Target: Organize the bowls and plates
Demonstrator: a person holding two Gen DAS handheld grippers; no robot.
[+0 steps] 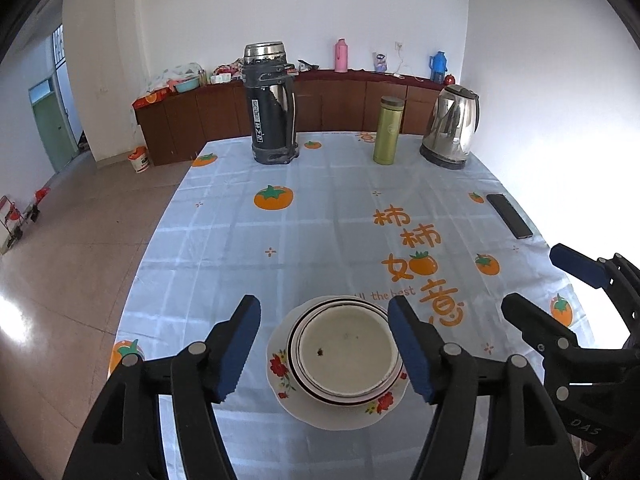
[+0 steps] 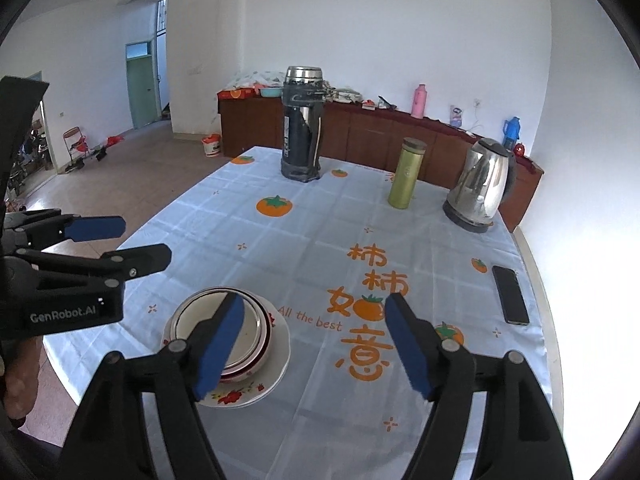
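Left gripper (image 1: 324, 344): jaws wide apart, nothing between the blue pads; it hangs above the stack, not touching it.
Floral plate (image 1: 280, 368): lies on the tablecloth (image 1: 240, 248) near the table's near-left edge, flat, red flowers on its rim.
Bowls (image 1: 346, 350): nested on the plate, dark-rimmed; the top one is empty but for a small dark speck.
Black vacuum flask (image 1: 272, 108): upright at the far left of the table, lid on.
Green thermos (image 1: 388, 130): upright, capped, between flask and kettle.
Steel kettle (image 1: 452, 128): on its base at the far right, lid shut.
Phone (image 1: 509, 216): flat beside the right edge.
Open room: the cloth's middle, between the stack and the far vessels, is bare.
Right gripper (image 2: 316, 344): jaws spread, empty, over bare cloth; the stack sits below its left finger, seen from its own camera.
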